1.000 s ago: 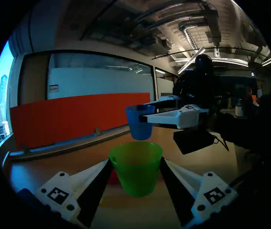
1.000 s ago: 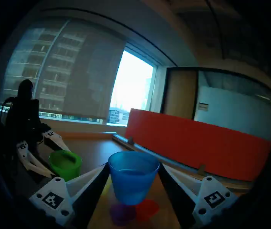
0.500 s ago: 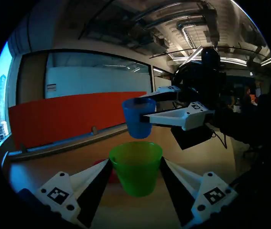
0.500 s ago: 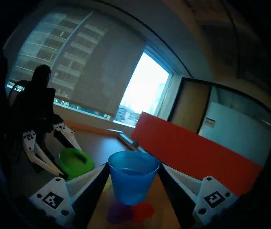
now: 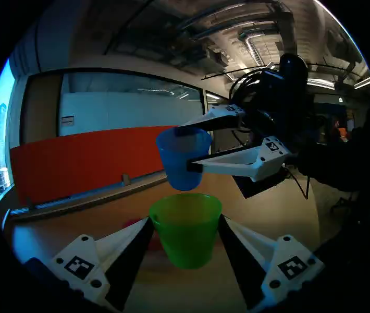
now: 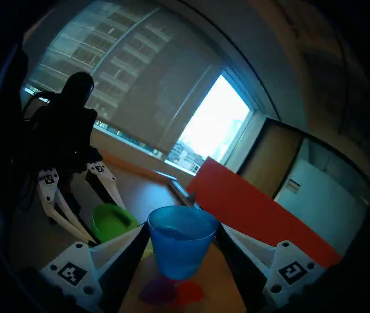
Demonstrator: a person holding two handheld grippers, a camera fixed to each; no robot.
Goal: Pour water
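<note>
Blue cup of water held just above the green cup.

From my seat, the right gripper (image 6: 182, 230) had both fingers pressed on the sides of the blue cup (image 6: 181, 249), and in the right gripper view I could see water sitting partway up inside it. The left gripper (image 5: 185, 221) was closed the same way on the green cup (image 5: 186, 232), which stood upright with its mouth open to me; I could not tell whether it held any water. In the left gripper view the blue cup hung above the green cup's rim, leaning slightly, the two apart, over the wooden desk (image 5: 289, 208).
</note>
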